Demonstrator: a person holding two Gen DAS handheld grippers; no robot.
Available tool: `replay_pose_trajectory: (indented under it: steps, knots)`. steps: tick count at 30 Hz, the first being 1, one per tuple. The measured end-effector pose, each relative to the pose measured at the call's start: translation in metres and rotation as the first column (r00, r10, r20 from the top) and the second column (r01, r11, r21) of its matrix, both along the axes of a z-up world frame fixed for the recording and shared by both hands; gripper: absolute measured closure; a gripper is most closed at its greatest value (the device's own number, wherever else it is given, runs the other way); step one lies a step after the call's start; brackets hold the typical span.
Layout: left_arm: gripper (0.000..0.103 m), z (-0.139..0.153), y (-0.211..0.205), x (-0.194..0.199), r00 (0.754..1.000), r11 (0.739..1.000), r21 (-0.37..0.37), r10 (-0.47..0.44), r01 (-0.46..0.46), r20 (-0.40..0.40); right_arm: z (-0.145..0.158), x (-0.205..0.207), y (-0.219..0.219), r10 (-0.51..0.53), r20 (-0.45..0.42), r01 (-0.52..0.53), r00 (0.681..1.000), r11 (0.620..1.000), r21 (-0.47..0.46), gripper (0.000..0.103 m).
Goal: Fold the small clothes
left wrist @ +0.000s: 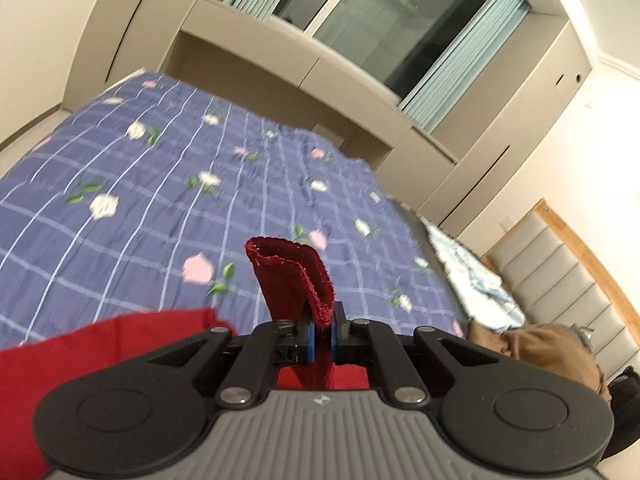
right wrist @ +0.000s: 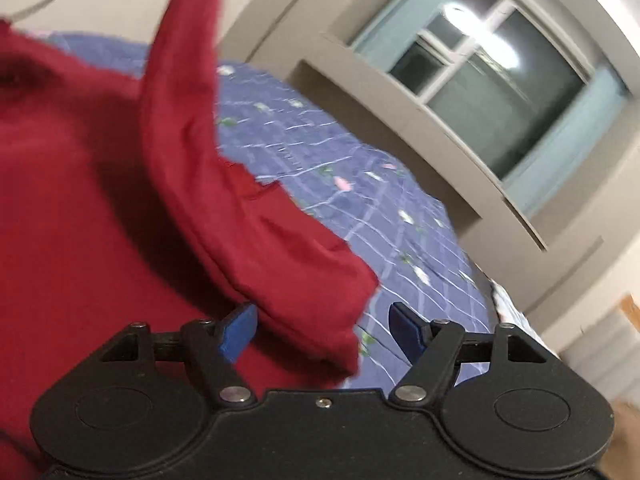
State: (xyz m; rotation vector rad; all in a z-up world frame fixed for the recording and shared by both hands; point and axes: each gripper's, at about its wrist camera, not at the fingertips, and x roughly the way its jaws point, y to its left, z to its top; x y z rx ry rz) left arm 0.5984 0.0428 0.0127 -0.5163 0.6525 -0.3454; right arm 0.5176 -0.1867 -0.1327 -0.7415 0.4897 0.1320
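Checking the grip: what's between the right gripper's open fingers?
A fold of the red garment hangs between the right gripper fingers, unpinched, in the right wrist view.

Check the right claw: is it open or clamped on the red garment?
Open. The right claw has its blue pads spread apart, with the red garment draped between them, unpinched.

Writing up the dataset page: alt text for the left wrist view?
The left gripper, shut, pinches a hemmed edge of a red garment above a bed with a blue checked floral cover. Beige cabinets and a dark window lie beyond.
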Motion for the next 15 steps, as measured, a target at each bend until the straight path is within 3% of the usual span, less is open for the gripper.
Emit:
replay_pose_trajectory:
  steps: [5,9,12,14,15]
  knots:
    - [0.097,0.03,-0.007,0.007,0.997,1.0,-0.019,-0.004,0.006,0.08,0.006,0.011,0.009,0.097,-0.024,-0.096,0.995,0.995,0.003,0.029]
    - [0.097,0.053,-0.014,0.012,0.991,1.0,-0.025,-0.01,0.014,0.136,0.004,0.004,0.021,0.176,-0.033,-0.177,0.984,0.984,-0.032,0.022]
    - [0.097,0.066,-0.017,0.011,0.986,0.999,-0.033,-0.013,0.018,0.169,-0.006,0.007,0.029,0.119,0.011,-0.118,0.993,0.99,-0.077,0.024]
    - [0.097,0.072,-0.018,0.01,0.983,0.999,-0.045,-0.013,0.021,0.184,-0.01,0.015,0.03,0.053,0.053,-0.049,0.997,0.996,-0.077,0.032]
    - [0.097,0.074,-0.018,0.01,0.982,0.999,-0.048,-0.012,0.021,0.189,-0.01,0.019,0.028,0.013,0.082,-0.007,0.997,0.997,-0.073,0.04]
